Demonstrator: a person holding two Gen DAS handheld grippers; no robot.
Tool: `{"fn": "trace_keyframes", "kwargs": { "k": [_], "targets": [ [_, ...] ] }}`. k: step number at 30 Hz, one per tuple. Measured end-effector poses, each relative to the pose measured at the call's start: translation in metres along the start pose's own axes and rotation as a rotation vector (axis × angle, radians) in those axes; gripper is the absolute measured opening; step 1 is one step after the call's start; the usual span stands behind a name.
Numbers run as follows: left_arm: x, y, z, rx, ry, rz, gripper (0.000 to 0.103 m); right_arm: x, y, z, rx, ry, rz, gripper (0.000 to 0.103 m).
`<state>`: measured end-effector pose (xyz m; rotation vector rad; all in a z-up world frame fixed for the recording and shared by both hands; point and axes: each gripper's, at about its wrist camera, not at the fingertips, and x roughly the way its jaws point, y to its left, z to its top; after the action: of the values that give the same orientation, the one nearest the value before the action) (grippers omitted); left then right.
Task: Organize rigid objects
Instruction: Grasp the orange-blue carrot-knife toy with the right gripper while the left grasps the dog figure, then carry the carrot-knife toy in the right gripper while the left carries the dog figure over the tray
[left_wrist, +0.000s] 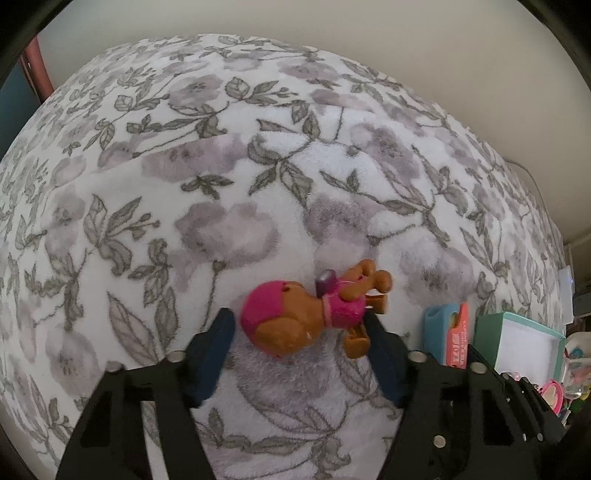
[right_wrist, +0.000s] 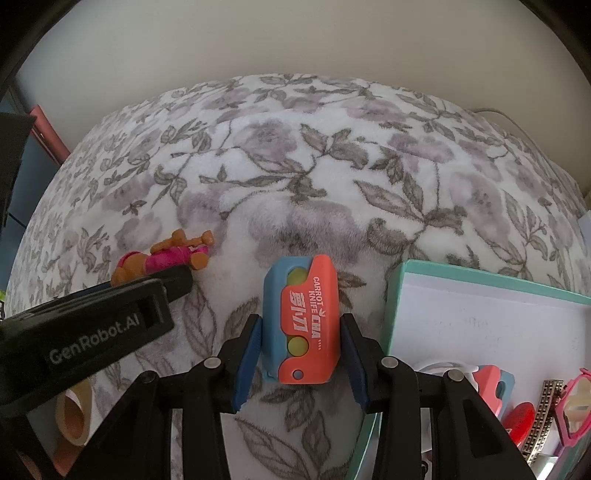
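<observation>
A brown toy dog (left_wrist: 295, 325) in a pink cap and pink vest lies on its side on the floral blanket (left_wrist: 221, 184). My left gripper (left_wrist: 299, 321) points down over it, one pad against the capped head and the other against the hind legs, shut on it. In the right wrist view the toy dog (right_wrist: 166, 258) shows just behind the left gripper's black body (right_wrist: 92, 325). My right gripper (right_wrist: 300, 321) is shut on a blue and orange carrot knife toy (right_wrist: 301, 325), its pads pressing both sides. That carrot knife toy (left_wrist: 448, 332) also appears at the right of the left wrist view.
A teal box with a white inside (right_wrist: 480, 314) stands right of the right gripper. In and near it lie a second blue and orange toy (right_wrist: 493, 384), pink glasses (right_wrist: 572, 406) and a red item (right_wrist: 521, 421). A tape roll (right_wrist: 72, 413) lies low left. A pale wall rises behind the bed.
</observation>
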<state>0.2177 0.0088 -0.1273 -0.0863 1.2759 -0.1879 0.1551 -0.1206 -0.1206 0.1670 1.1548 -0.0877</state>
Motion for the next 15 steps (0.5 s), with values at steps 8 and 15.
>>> {"fn": "trace_keyframes", "kwargs": {
  "k": [8, 15],
  "targets": [
    [0.0015, -0.0029, 0.0026, 0.001, 0.010, 0.001, 0.065, -0.0006, 0.0002, -0.0014, 0.001, 0.011, 0.004, 0.045],
    [-0.0031, -0.0011, 0.0019, -0.008, 0.028, 0.029, 0.065, -0.0031, 0.0009, -0.0056, -0.003, 0.028, 0.014, 0.045]
  ]
}}
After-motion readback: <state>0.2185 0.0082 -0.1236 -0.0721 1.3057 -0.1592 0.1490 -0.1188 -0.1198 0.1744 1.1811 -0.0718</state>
